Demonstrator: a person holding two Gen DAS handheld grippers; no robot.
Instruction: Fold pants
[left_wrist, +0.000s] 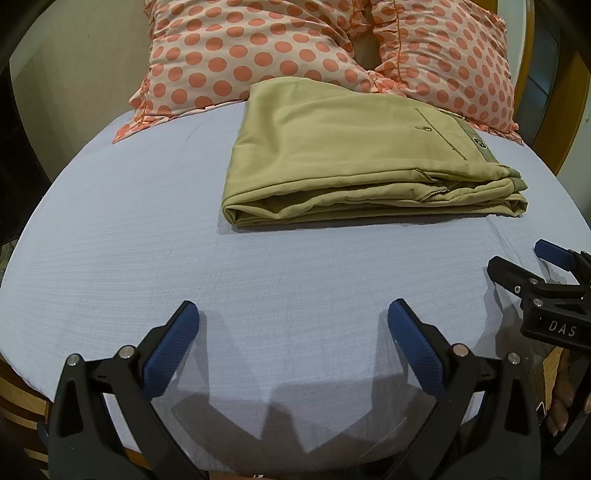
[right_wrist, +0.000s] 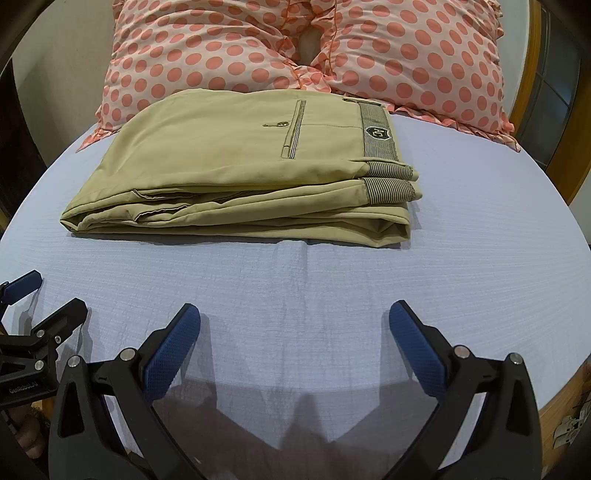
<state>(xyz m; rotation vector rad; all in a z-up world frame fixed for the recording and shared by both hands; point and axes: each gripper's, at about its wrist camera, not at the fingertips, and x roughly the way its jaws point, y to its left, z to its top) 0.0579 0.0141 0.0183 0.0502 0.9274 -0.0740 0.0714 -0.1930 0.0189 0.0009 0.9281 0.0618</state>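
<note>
Khaki pants (left_wrist: 351, 155) lie folded in a neat stack on the pale blue bed sheet (left_wrist: 147, 240), waistband to the right, back pocket up. They also show in the right wrist view (right_wrist: 240, 166). My left gripper (left_wrist: 293, 314) is open and empty, hovering over the sheet near the bed's front edge, well short of the pants. My right gripper (right_wrist: 295, 314) is open and empty too, beside the left one. The right gripper shows at the right edge of the left view (left_wrist: 517, 258); the left gripper shows at the left edge of the right view (right_wrist: 55, 291).
Two pink pillows with coral dots (left_wrist: 240, 55) (right_wrist: 417, 59) lean at the head of the bed, touching the far edge of the pants. A wooden bed frame (right_wrist: 554, 398) runs along the sides. A wall stands at the left.
</note>
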